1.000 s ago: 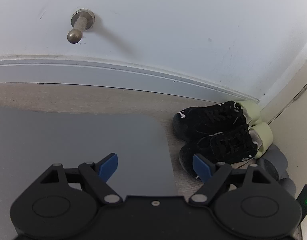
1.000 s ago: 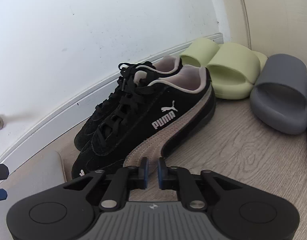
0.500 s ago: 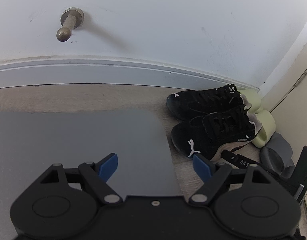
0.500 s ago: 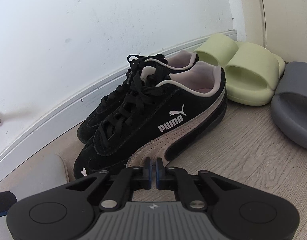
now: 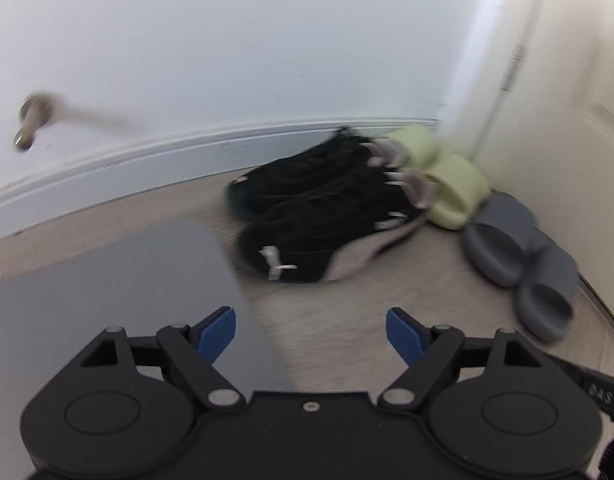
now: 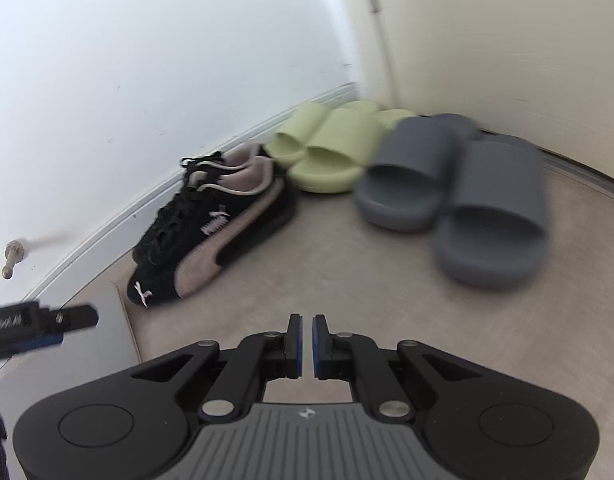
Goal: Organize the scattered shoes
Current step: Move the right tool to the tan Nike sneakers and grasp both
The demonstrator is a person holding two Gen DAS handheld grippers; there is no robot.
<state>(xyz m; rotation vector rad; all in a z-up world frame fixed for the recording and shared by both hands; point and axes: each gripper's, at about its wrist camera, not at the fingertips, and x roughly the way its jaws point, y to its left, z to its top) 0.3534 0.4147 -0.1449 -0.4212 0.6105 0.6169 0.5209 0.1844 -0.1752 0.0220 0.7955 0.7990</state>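
Note:
A pair of black suede sneakers with beige stripes lies side by side along the white baseboard. Beside them sit two pale green slides, then two grey slides near the corner. The left wrist view shows the same row: black sneakers, green slides, grey slides. My left gripper is open and empty above the floor, short of the sneakers. My right gripper is shut on nothing, well back from the shoes.
A grey mat lies on the wood floor to the left of the sneakers. A metal door stop sticks out of the white wall. A cream door closes the corner on the right. Bare floor lies before the shoes.
Both grippers have pulled back and up from the sneakers, so the whole row of shoes shows. The right gripper stays shut and empty. The views are motion-blurred.

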